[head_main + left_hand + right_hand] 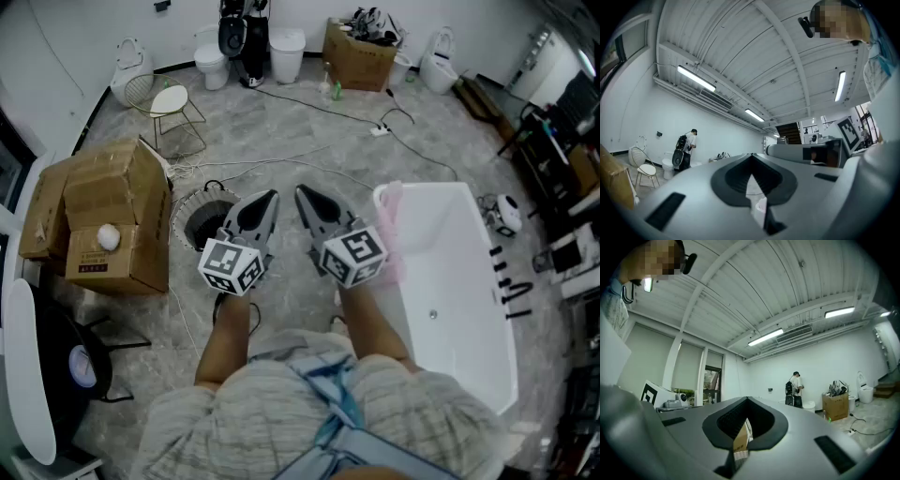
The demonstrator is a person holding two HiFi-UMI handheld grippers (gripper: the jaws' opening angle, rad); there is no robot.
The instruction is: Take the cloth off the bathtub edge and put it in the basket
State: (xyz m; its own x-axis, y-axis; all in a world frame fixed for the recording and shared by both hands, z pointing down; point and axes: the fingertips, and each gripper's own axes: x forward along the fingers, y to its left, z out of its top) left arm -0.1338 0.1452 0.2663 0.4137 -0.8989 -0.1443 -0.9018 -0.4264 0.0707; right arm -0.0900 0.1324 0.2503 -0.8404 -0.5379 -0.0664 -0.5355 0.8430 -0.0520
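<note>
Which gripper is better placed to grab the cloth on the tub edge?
Right: the right gripper, shut and empty, sits beside the pink cloth on the bathtub rim; the left gripper is nearer the basket.

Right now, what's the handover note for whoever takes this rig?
Grippers: left hand-held gripper shut, empty; right hand-held gripper shut, empty. Both are held out in front of the person.
Things: pink cloth draped over the bathtub edge, just right of the right one; basket on the floor to the left.
Done: nothing yet.
Left: grasp cloth, carry it to basket, release.
</note>
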